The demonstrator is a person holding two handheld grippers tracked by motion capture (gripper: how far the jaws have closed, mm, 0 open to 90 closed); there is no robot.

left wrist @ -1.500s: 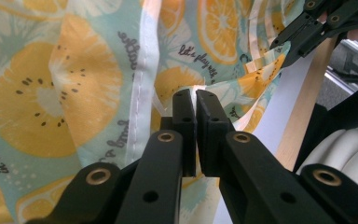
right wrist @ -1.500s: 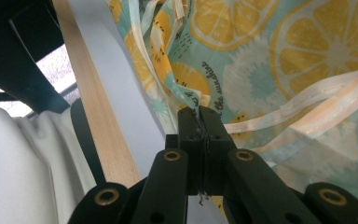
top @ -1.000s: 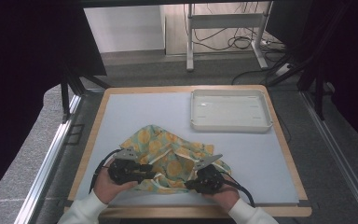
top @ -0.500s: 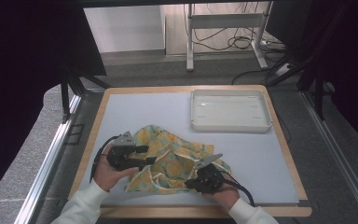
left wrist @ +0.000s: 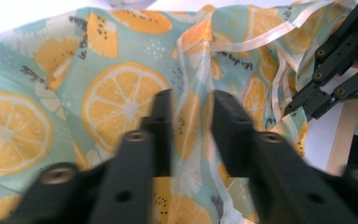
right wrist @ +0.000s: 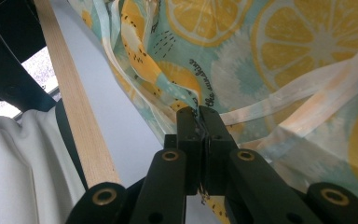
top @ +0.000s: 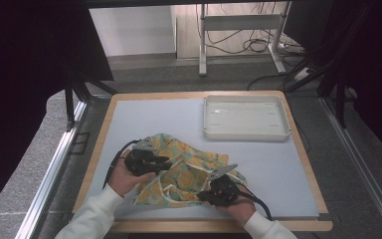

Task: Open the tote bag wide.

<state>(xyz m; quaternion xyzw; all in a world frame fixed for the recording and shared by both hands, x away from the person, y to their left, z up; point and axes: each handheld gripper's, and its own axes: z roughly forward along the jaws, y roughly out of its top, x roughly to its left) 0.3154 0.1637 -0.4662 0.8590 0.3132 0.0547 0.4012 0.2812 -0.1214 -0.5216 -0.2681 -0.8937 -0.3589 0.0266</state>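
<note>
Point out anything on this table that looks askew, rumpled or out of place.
The citrus-print cloth lies crumpled near the table's front edge, folded over itself with its pale trim twisted. The right hand-held gripper is shut on its edge; the left hand-held gripper is open over it. The white tray sits square.

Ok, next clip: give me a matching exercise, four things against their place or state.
Things:
1. left claw
2. right claw
3. white tray
4. lemon-print cloth

States:
A. shut on a cloth edge
B. crumpled at the near side of the table
C. open over the cloth
D. at the far right of the table

Pairs: 1-C, 2-A, 3-D, 4-B
</note>
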